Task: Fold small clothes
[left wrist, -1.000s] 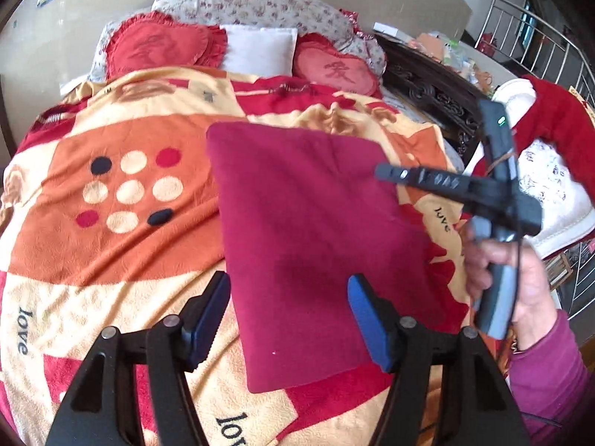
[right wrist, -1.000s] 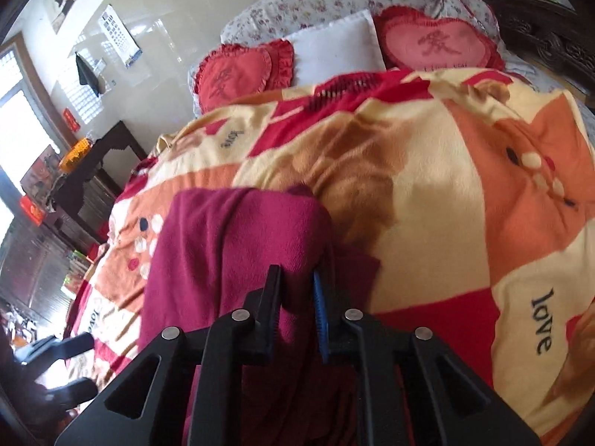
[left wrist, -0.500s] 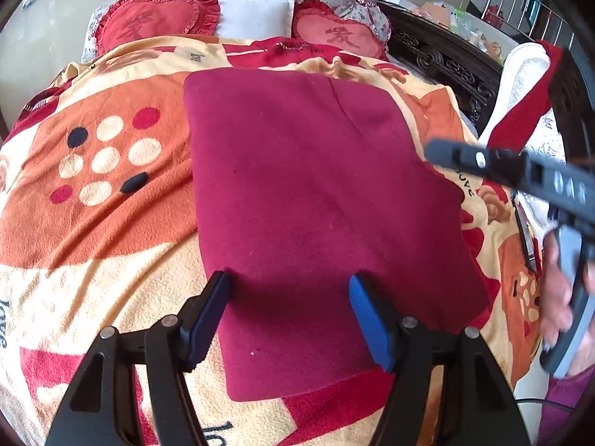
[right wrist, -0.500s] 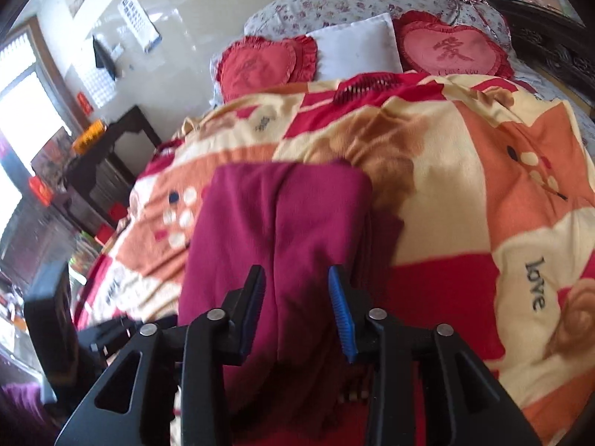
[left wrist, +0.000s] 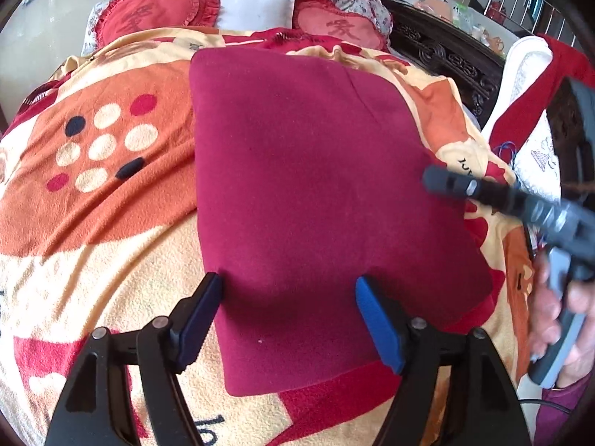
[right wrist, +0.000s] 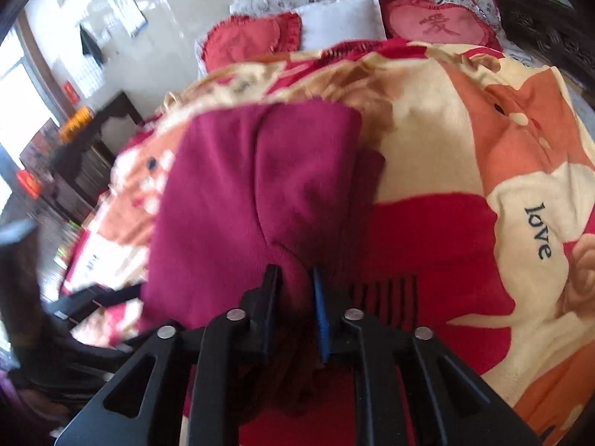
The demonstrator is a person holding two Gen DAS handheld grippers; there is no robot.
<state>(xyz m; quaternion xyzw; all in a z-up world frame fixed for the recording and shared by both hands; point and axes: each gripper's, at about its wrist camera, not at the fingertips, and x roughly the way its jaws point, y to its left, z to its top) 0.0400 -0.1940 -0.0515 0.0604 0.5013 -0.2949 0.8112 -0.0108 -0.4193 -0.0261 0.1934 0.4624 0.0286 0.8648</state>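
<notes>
Item: dark red fleece garment (left wrist: 319, 200), folded into a flat, roughly rectangular panel. It lies on a bed, on top of an orange, cream and red blanket (left wrist: 93, 223) printed with dots and the word "love".

Left gripper (left wrist: 288, 319): jaws stand wide and are opening. The garment's near portion lies between them, running from the 6 o'clock edge of the left wrist view up toward 12 o'clock. The pad at 7 o'clock sits just beside the garment's left edge; the blue pad at 5 o'clock is over the fabric. Neither pad presses on the cloth.

Right gripper (right wrist: 295, 297): jaws nearly together and closing, with a raised ridge of the same garment (right wrist: 260, 193) pinched between them. In the right wrist view the fabric extends from the fingertips toward 11 o'clock; a second layer shows at its right edge, toward 1 o'clock. In the left wrist view this gripper enters from 3 o'clock, its tip at the garment's right edge, carried by a hand (left wrist: 569, 319) at 4 o'clock.

Background: two red heart cushions (left wrist: 148, 11) and a white pillow (left wrist: 253, 9) at 12 o'clock, at the head of the bed.
</notes>
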